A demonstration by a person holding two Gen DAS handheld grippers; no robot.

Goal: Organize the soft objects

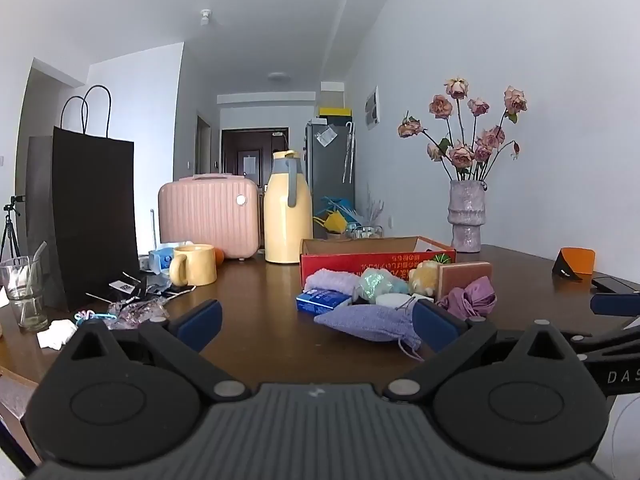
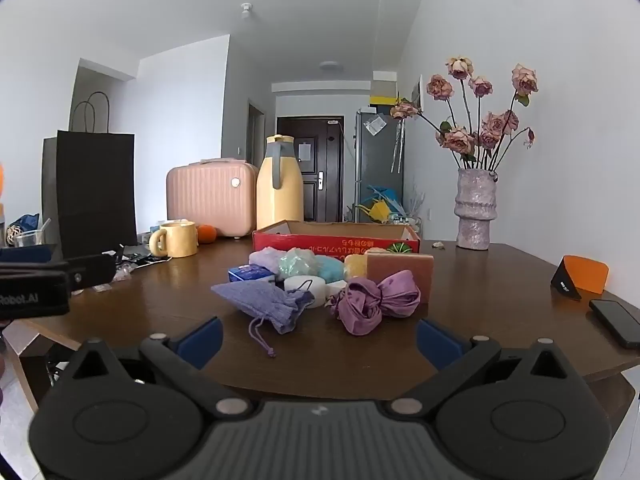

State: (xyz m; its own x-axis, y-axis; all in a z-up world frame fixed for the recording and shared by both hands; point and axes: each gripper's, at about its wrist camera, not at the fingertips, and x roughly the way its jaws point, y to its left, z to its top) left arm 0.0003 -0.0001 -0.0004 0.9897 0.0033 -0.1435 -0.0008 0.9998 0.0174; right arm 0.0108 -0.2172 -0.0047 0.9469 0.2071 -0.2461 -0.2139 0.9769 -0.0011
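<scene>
Left gripper [image 1: 316, 322] agape; lavender pouch [image 1: 366, 322] crumpled.

Plain white room, with the dark wooden table [image 2: 192, 300] up front

White walls [image 2: 560, 80] and a white ceiling [image 2: 280, 0] with a flush round lamp [image 2: 331, 65], all in soft, even light. Well beyond the table, a hallway ends in a dark brown door [image 2: 316, 168]. A grey fridge [image 2: 378, 160] stands to the right of that door, against the right-hand wall. Left of the table the wall steps back into a recess.
</scene>
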